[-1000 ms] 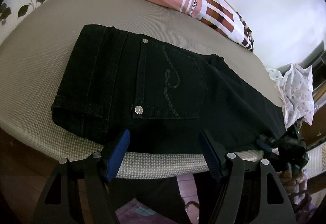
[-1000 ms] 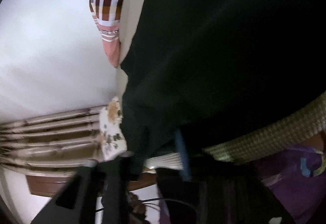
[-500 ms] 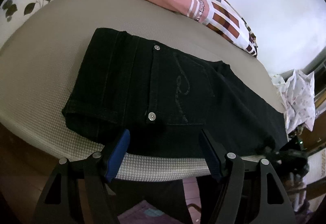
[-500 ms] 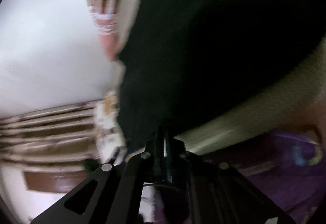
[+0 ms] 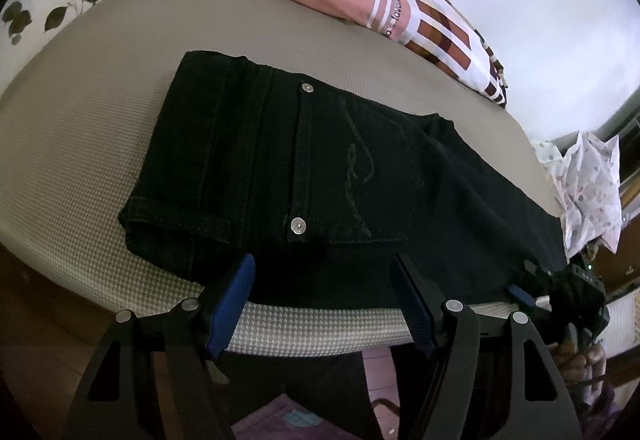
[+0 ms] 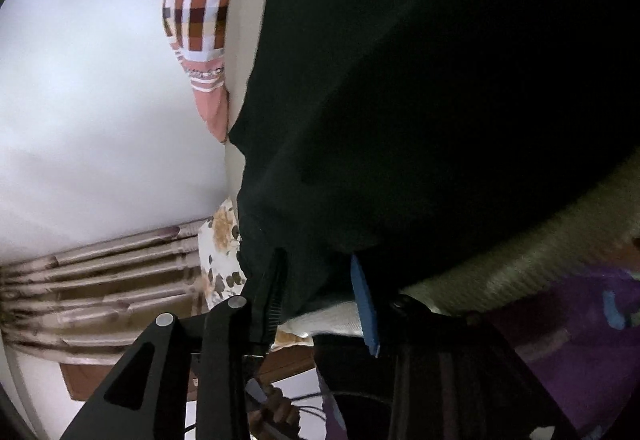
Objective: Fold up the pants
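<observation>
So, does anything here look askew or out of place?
Nothing is damaged or spilled. The black pants lie folded on the bed, though their right end runs to the mattress edge beside the right gripper.

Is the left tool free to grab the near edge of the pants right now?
Probably yes. The left tool is open, its jaws straddle the near edge of the pants on the bed, and nothing lies between them.
</observation>
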The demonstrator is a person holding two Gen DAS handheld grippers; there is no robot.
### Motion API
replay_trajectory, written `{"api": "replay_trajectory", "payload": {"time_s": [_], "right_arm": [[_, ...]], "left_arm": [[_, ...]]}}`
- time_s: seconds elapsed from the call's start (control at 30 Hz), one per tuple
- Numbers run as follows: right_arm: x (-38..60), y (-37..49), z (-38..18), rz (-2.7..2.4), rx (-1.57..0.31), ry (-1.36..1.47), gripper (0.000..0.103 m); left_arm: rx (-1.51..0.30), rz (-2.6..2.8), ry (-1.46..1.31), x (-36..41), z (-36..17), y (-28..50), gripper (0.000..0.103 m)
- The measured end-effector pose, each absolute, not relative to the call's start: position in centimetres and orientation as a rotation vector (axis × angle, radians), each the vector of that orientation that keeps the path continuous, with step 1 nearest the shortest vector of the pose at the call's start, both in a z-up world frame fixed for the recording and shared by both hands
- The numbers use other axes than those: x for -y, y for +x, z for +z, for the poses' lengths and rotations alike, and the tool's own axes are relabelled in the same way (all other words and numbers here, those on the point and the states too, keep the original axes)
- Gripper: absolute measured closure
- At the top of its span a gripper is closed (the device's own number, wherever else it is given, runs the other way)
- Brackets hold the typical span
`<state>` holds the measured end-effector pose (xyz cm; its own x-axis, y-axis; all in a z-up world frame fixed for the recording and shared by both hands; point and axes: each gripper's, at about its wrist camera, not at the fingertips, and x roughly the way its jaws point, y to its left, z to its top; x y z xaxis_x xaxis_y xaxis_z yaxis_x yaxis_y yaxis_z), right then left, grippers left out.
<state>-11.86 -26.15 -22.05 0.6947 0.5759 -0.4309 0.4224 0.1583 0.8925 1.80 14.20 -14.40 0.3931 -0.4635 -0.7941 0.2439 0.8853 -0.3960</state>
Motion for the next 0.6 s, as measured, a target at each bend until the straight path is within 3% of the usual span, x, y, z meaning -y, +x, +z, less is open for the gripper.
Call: {"api": "replay_trajectory", "payload": {"time_s": [0.03, 0.1, 0.17, 0.4, 0.53, 0.6], "right_arm": [[25.9, -11.5, -22.1, 0.137, -0.877, 1.449, 0.073], [25.6, -11.1, -21.8, 0.133, -0.896, 1.403, 0.090], [25.6, -10.9, -22.1, 0.123, -0.909, 1.382, 0.093], [24.7, -12.5, -20.2, 0.169, -0.945, 1.335, 0.095], [25.5, -12.3, -23.2, 0.171, -0.959, 1.453, 0.097], [25.6, -12.1, -22.8, 0.194, -0.981, 1.460, 0.084]], "left_arm": [[-1.078, -0.454, -0.228, -14.2, -14.4, 1.8, 0.033], [-1.079, -0.456, -0.230, -14.3, -14.5, 1.8, 0.033], [-1.082, -0.458, -0.235, -14.3, -14.5, 1.9, 0.033], [-1.082, -0.448, -0.269, -15.0, -14.3, 2.2, 0.033], [-1.086, -0.444, -0.231, -14.7, -14.6, 2.0, 0.033], [-1.079, -0.440, -0.205, -14.5, -14.3, 1.8, 0.033]]}}
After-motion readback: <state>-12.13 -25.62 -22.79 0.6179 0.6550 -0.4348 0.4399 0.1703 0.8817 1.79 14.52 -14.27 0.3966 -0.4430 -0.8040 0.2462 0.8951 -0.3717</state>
